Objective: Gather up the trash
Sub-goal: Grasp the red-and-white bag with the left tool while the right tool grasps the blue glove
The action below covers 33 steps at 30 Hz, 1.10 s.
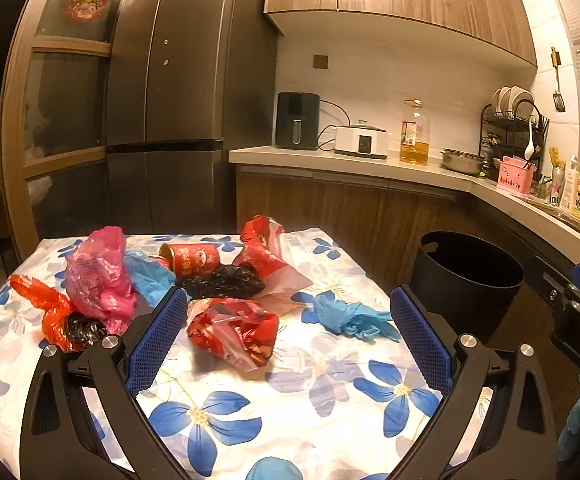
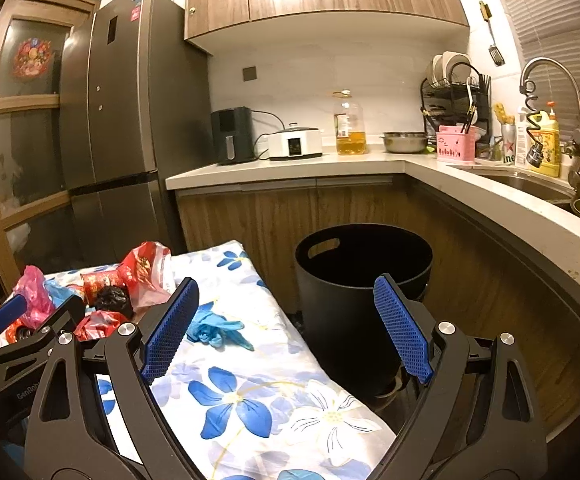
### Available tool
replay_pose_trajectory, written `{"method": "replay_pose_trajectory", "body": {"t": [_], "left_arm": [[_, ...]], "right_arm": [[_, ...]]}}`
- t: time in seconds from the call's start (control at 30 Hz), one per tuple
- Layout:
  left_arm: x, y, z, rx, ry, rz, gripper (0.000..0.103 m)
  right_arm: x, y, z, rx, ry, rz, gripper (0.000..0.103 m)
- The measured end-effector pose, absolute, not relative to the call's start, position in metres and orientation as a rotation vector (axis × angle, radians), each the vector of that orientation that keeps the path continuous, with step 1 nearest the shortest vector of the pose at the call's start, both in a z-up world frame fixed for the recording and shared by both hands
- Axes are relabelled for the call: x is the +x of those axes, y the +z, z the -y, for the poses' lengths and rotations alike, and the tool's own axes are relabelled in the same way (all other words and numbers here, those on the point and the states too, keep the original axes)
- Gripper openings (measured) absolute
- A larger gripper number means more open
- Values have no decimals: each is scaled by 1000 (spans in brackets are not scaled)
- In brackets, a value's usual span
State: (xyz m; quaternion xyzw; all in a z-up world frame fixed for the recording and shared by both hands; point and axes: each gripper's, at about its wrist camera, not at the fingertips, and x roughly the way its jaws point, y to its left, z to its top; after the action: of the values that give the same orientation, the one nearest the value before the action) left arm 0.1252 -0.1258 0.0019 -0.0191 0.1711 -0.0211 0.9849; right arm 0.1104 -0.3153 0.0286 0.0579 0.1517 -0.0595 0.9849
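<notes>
Left gripper (image 1: 286,320) jaws spread wide, nothing held; blue pads hover above the table (image 1: 329,432), no contact seen. Between its fingers lies a crumpled red-and-clear plastic bag (image 1: 232,330), just past them the black bag (image 1: 222,282). Right gripper (image 2: 286,328) also wide apart and empty, hanging over the table's right edge, black trash bin (image 2: 353,292) straight ahead between its pads.

Trash sits clustered on the far-left part of the floral cloth: pink bag (image 1: 98,276), red can (image 1: 192,260) lying on its side, red bag (image 1: 262,248) at the far edge, orange-red bag (image 1: 46,308) near the left edge. Blue glove (image 1: 349,316) lies apart to the right, close to the table's right edge.

Near half of the cloth is bare. Bin stands on the floor just right of the table, mouth open, counter cabinets close behind it.
</notes>
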Motion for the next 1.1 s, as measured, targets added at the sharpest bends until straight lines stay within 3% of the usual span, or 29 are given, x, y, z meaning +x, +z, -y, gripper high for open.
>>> {"method": "replay_pose_trajectory", "body": {"t": [0.93,1.1], "left_arm": [[195,-54,98,-63,54,-453,97],[210,-68,99,-40,64,-508,91]], "right_arm": [[173,-20,283,95,-28,-399,88],[196,-28,279,85,-27,-415,88]]}}
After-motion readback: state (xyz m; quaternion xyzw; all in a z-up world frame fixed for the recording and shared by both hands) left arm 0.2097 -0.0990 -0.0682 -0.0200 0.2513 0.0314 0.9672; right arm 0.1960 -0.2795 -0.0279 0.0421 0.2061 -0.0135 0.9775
